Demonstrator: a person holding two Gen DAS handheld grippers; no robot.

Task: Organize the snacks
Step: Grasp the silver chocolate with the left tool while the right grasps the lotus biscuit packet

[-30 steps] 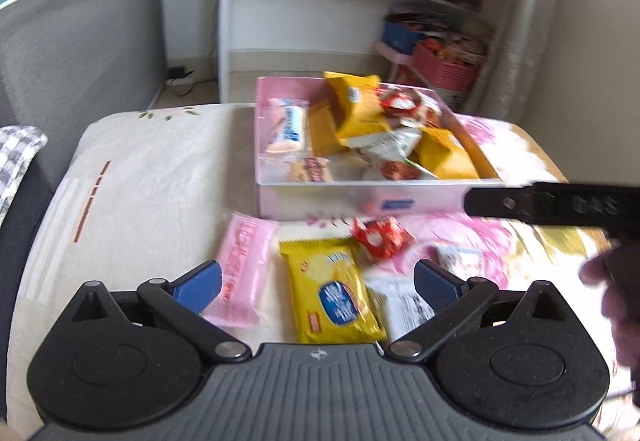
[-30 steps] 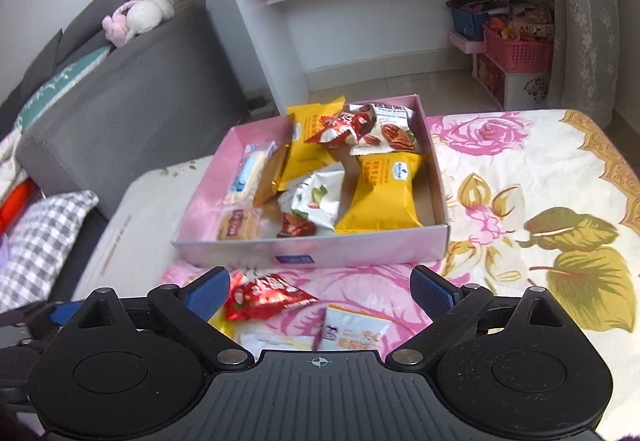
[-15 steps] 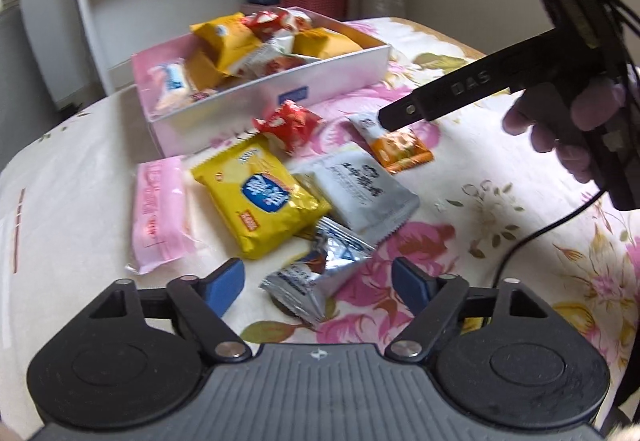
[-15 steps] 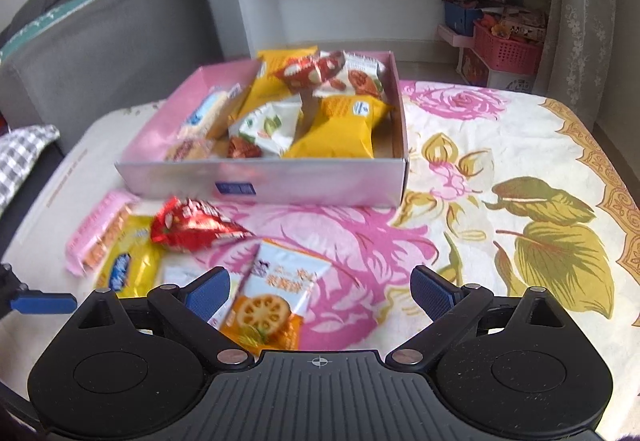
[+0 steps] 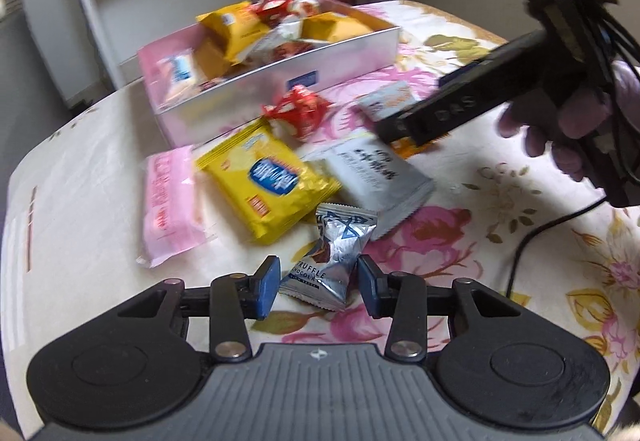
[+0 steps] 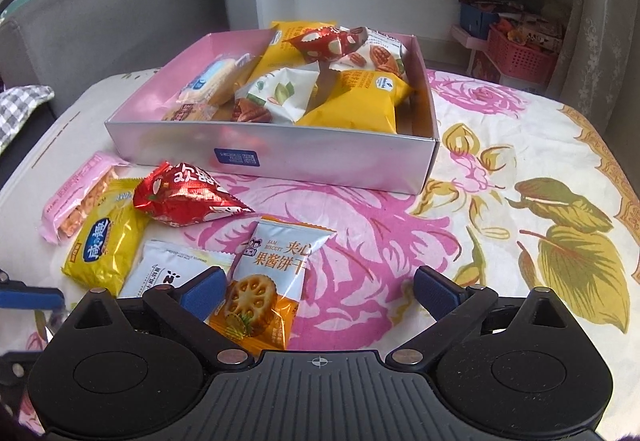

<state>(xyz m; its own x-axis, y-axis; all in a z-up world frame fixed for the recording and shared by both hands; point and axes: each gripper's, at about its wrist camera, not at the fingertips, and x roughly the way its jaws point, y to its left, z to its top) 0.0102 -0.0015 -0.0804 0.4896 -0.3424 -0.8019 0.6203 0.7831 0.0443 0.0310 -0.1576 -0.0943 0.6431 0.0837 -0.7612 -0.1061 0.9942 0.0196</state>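
The left gripper (image 5: 319, 283), jaws just closing narrow around a crinkly silver foil truffle packet (image 5: 334, 256), light and slippery, best pinched mid-body; the right gripper (image 6: 318, 286) gapes wide.

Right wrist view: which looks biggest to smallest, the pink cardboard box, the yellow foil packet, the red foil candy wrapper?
1. Pink cardboard box
2-3. Yellow foil packet and red foil candy wrapper look alike; no ranking.

Glossy crinkled foil truffle wrapper (image 5: 334, 255), shiny silvery cardboard box (image 6: 304, 161), matt floral cloth (image 6: 500, 209).
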